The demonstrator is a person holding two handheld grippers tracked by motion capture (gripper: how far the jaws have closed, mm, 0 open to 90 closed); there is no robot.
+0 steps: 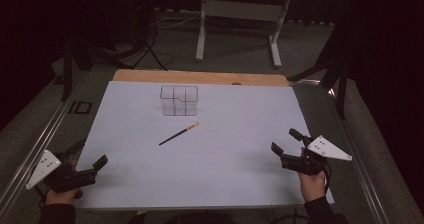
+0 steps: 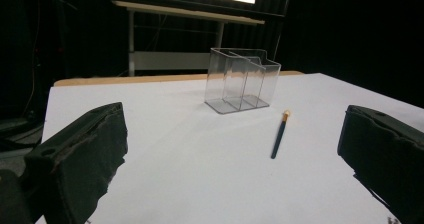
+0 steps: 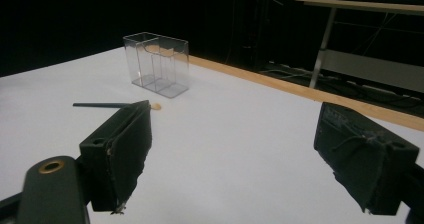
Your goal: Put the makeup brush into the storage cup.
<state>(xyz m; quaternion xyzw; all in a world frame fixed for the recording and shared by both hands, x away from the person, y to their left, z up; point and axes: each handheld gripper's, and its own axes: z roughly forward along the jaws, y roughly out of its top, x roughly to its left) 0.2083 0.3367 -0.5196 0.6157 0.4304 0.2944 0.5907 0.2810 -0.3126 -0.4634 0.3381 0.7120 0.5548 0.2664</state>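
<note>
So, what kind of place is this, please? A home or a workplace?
Probably a lab or a recording studio, not a home: dark curtains surround a white-covered table, a height-adjustable desk stands behind, and the table holds just a clear organizer and a brush.

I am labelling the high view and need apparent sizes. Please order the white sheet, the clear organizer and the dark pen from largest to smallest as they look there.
1. White sheet, by far the largest.
2. Clear organizer.
3. Dark pen: about as long as the organizer is wide, but very thin.
</note>
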